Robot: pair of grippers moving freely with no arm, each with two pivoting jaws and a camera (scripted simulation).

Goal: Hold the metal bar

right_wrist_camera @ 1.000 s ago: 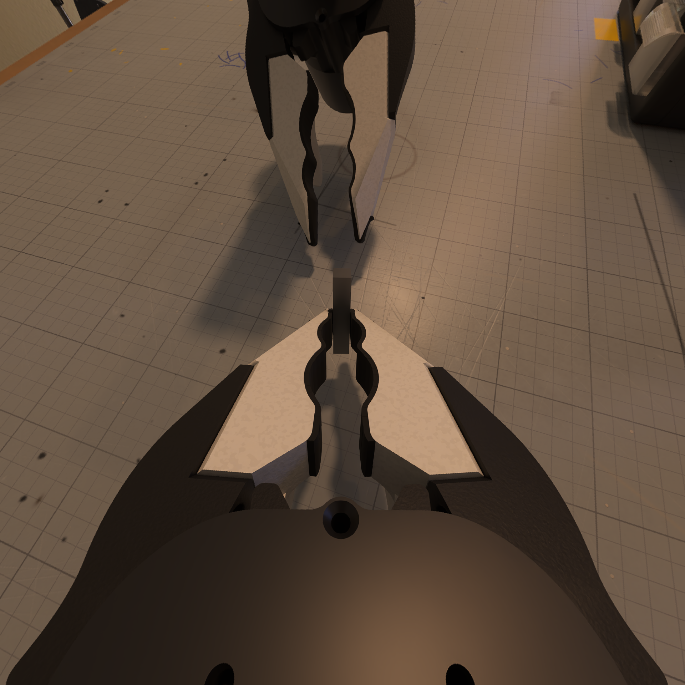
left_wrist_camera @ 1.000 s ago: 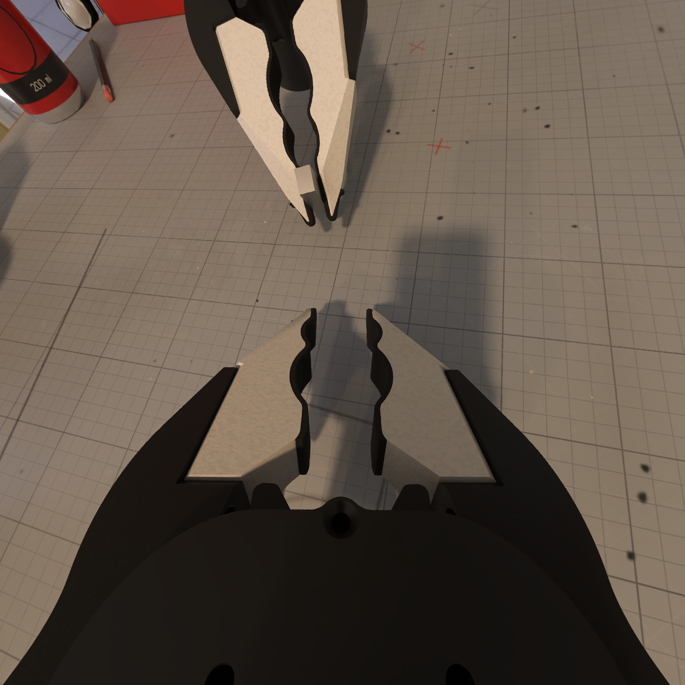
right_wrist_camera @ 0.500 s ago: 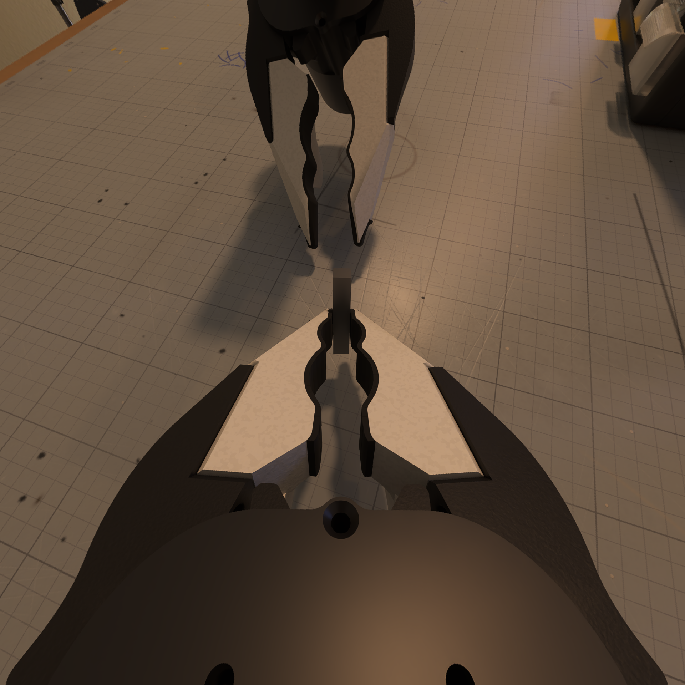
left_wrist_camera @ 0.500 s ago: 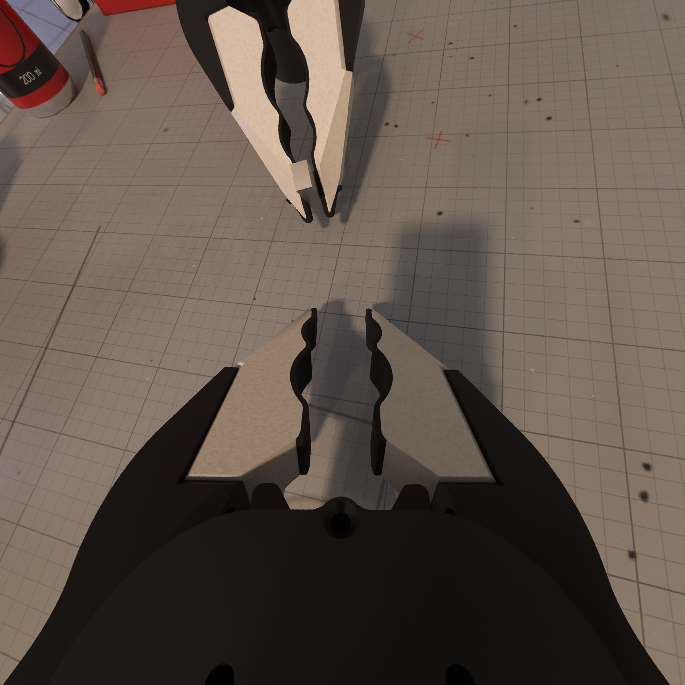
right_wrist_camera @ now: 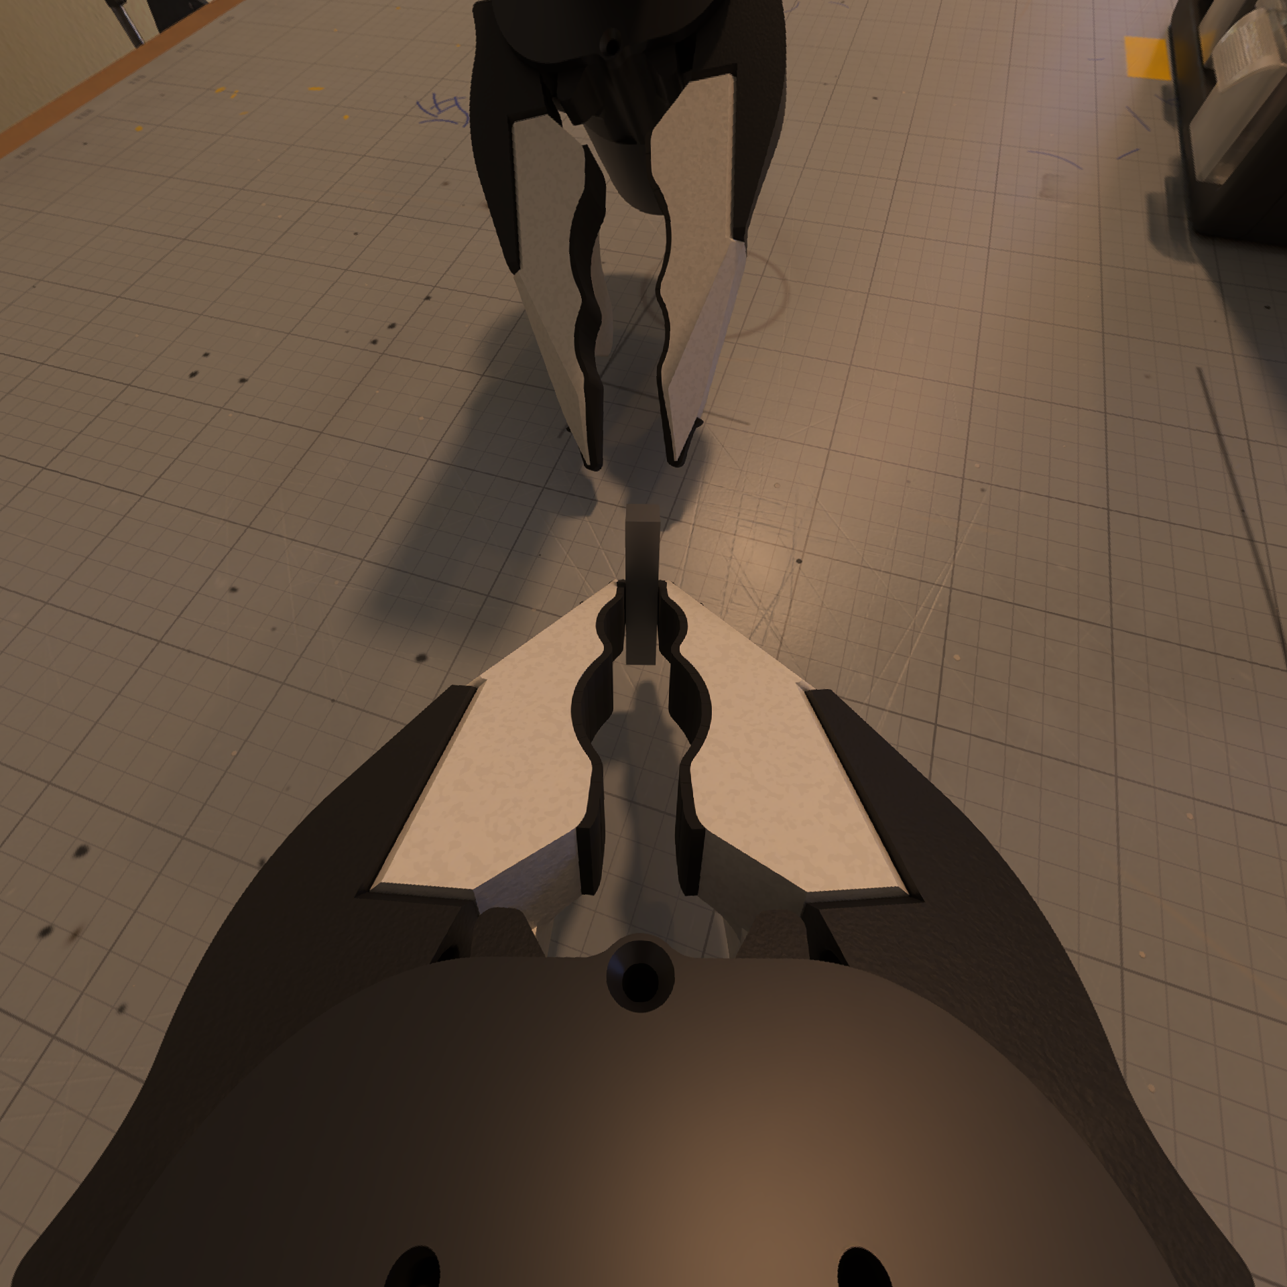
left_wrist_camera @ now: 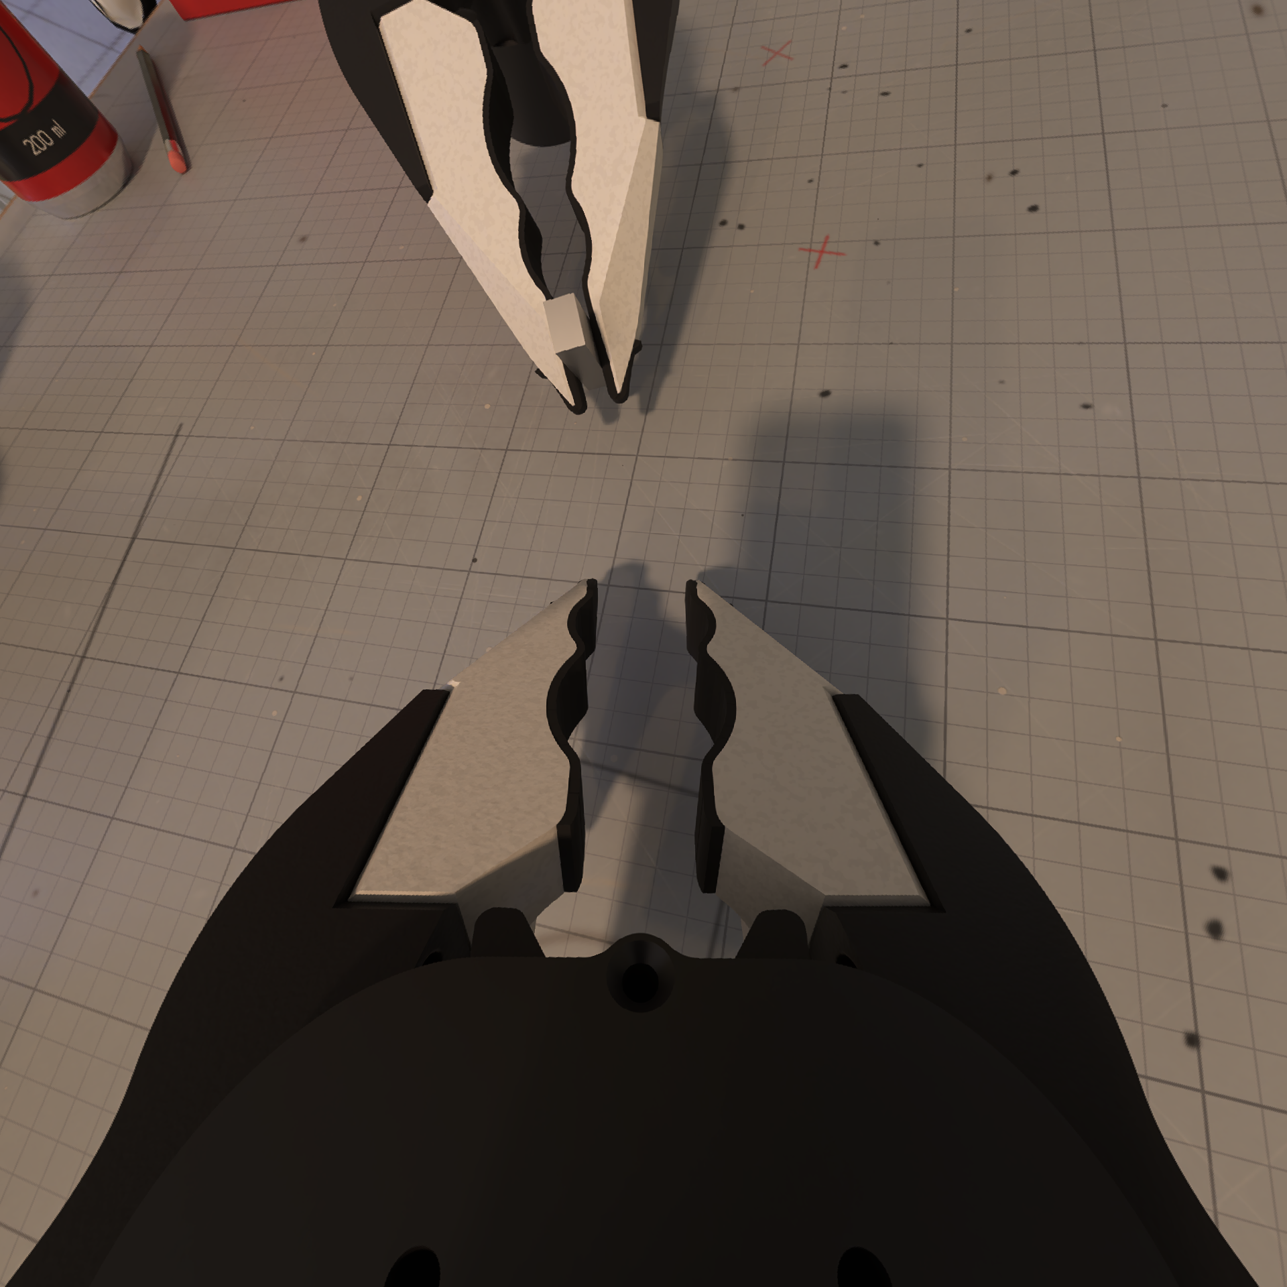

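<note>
While comparing with a second ago, hard to find any real change. Closest in the right wrist view: right gripper (right_wrist_camera: 641,585) with jaws pinched on the metal bar (right_wrist_camera: 642,557), gripped only at the very tips. Same hold as before, no slip to be seen. Bar sticking out forward past the jaws, clear of the table (right_wrist_camera: 278,627), free end aimed at the opposite gripper.

Just beyond that free end: left gripper (right_wrist_camera: 635,459), jaws spread with nothing between them, lined up with the bar but not touching it. Gap between bar end and those jaws apparently unchanged.

From the left wrist view, same story reversed: own jaws parted over bare table, then the bar's pale end showing between the right gripper's closed tips farther off. Only a slight drift of that camera, judged by the red can (left_wrist_camera: 49,139) and the pencil (left_wrist_camera: 160,111) at the far left corner sitting a little differently in view. Far right in the other view, a dark box (right_wrist_camera: 1233,139), not involved.

Meaning for the task: bar already held, apparently steadily. Shallow tip grip probably the main risk, should anything nudge it.
</note>
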